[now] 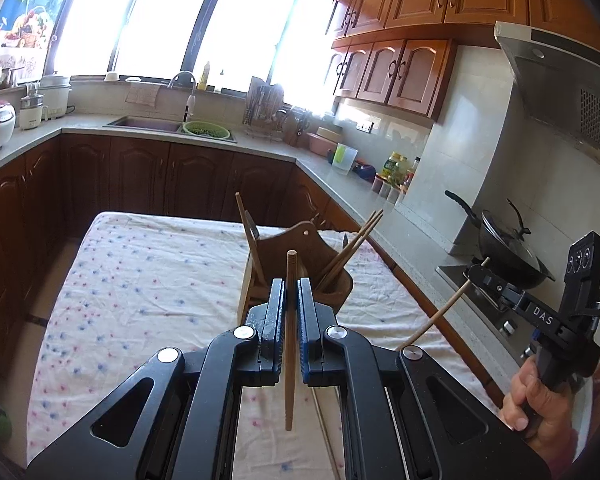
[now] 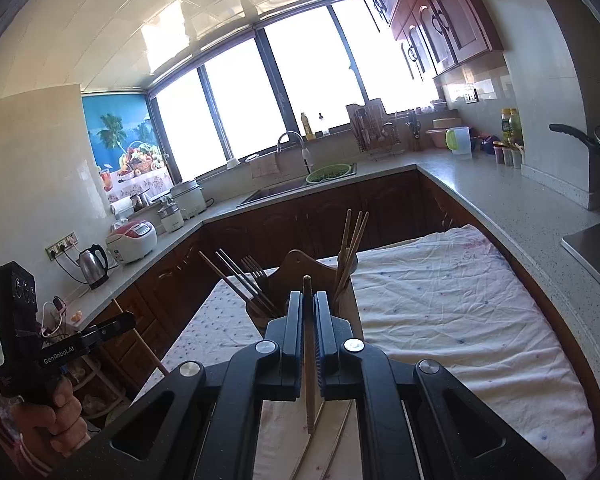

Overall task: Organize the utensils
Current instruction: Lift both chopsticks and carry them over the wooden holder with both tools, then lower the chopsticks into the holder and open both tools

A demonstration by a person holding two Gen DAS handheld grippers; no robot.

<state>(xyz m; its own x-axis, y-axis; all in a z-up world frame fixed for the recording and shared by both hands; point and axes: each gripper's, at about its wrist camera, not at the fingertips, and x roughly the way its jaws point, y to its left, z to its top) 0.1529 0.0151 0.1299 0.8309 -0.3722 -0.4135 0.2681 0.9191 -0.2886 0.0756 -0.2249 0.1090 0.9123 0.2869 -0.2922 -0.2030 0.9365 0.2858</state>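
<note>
Now — chopstick (image 1: 290,320) between left tongs (image 1: 291,292)

The left gripper (image 1: 291,284) is showing matt black plastic arms with shiny round metal bolts, and its fingers (image 1: 305,300) are carrying ribbed blue pads. It is holding a smooth brown wooden chopstick (image 1: 290,344). The right gripper (image 2: 307,300) is looking like the same matt black plastic, and the chopstick in it (image 2: 308,360) is of paler wood. The utensil holder (image 1: 300,248) is showing dark wood with a dull finish. The table cloth (image 1: 140,280) is lying as soft, wrinkled white fabric with small printed dots. The countertop (image 2: 499,200) is looking like polished speckled stone.
</note>
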